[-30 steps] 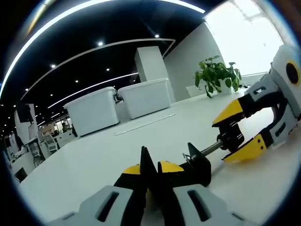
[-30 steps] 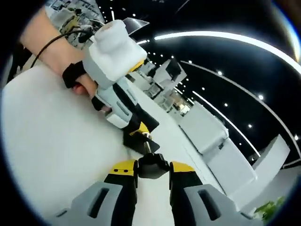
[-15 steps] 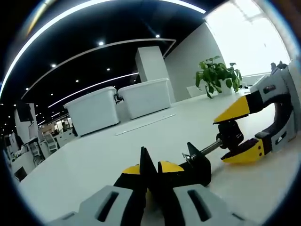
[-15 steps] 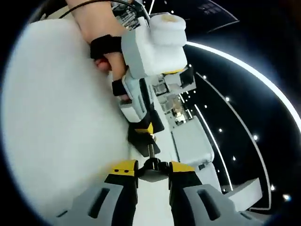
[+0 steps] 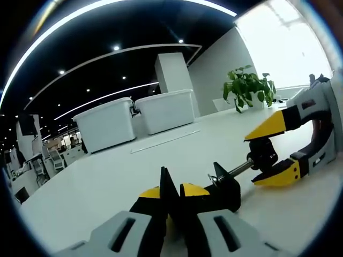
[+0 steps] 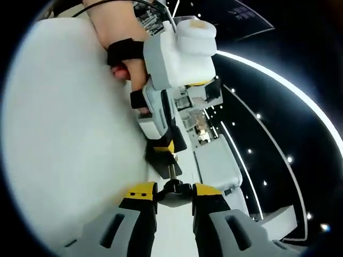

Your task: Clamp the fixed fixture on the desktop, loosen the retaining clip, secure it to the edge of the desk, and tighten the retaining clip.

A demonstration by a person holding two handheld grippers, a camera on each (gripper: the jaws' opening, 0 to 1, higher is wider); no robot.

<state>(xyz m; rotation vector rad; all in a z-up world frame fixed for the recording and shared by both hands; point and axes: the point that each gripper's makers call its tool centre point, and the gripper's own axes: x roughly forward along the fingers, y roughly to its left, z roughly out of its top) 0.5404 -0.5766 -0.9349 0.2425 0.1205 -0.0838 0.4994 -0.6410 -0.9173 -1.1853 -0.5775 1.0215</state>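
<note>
Two grippers hold one small black clamp (image 5: 228, 187) that lies low on the white worktop (image 5: 107, 182). The left gripper (image 5: 170, 195) has its jaws squeezed together on the clamp's black body. The right gripper (image 6: 174, 194) has its jaws closed on the round knob (image 5: 262, 152) at the far end of the clamp's thin metal screw (image 5: 239, 169).

The knob looks small, smooth and hard, so the right jaws could slip off it when it is turned. If the left grip is too light, the whole clamp might spin with the knob and the screw would not loosen. The worktop looks smooth and shiny, so a dropped clamp could slide away.

Behind the clamp stand two big white plastic bins (image 5: 139, 120) with lids. Beyond the clamp, on the knob side, a leafy green plant (image 5: 247, 85) sits near a bright window.
</note>
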